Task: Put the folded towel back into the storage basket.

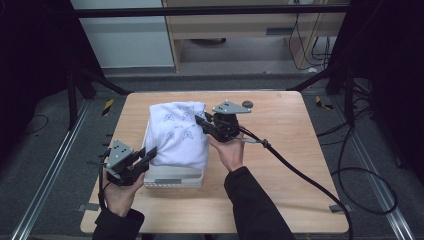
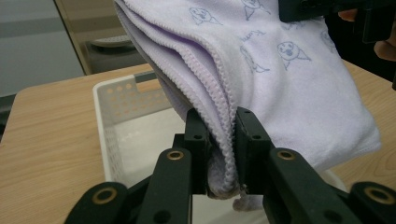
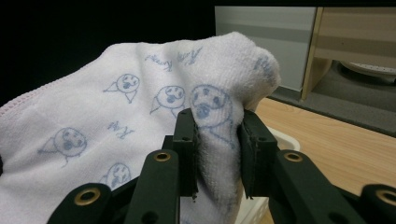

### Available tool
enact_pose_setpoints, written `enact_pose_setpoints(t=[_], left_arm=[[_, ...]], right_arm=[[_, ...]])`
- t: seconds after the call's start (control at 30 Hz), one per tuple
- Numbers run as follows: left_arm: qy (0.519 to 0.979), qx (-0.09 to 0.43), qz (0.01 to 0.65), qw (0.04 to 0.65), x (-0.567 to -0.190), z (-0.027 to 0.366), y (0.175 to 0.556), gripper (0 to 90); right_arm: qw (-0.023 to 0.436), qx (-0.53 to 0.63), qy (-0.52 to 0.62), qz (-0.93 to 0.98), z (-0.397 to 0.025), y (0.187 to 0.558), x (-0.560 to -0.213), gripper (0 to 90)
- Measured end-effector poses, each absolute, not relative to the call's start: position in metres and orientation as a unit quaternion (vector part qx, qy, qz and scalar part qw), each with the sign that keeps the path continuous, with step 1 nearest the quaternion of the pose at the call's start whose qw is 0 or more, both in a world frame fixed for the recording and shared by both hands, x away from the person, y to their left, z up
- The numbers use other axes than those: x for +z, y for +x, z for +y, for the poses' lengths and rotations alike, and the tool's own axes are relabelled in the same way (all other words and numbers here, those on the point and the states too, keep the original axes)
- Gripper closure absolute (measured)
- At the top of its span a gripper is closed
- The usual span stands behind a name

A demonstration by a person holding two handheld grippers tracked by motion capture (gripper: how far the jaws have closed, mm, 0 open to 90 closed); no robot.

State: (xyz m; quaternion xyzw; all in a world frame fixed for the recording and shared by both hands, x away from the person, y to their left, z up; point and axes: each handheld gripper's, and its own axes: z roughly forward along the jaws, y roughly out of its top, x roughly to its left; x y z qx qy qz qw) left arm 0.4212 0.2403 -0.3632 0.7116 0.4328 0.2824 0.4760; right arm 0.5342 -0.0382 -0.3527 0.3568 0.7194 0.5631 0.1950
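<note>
A folded white towel (image 1: 179,132) printed with small blue dog faces hangs over a white perforated basket (image 1: 172,177) in the middle of the table. My left gripper (image 1: 148,155) is shut on the towel's near left stitched edge (image 2: 223,135), with the folded layers pinched between its jaws. My right gripper (image 1: 203,124) is shut on a bunched fold of the towel (image 3: 217,140) at its right side, holding it up above the basket. Part of the basket's holed wall (image 2: 122,100) and pale floor is visible under the raised cloth in the left gripper view.
The wooden table (image 1: 280,150) has bare room right of the basket and along its front. A small dark round object (image 1: 247,104) lies near the far edge. A thick black cable (image 1: 305,175) trails right from the right gripper. Shelving stands beyond the table.
</note>
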Motion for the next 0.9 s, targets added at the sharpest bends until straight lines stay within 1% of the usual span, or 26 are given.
enact_pose_setpoints(t=[0.47,0.9], left_arm=[[0.707,0.284,0.452,0.464,-0.370,0.254,0.428,76.0],[0.709,0.286,0.466,0.446,-0.383,0.258,0.438,76.0]], right_arm=[[0.193,0.558,0.355,0.725,-0.018,0.544,-0.360,71.2],[0.178,0.551,0.368,0.727,-0.009,0.557,-0.379,71.0]])
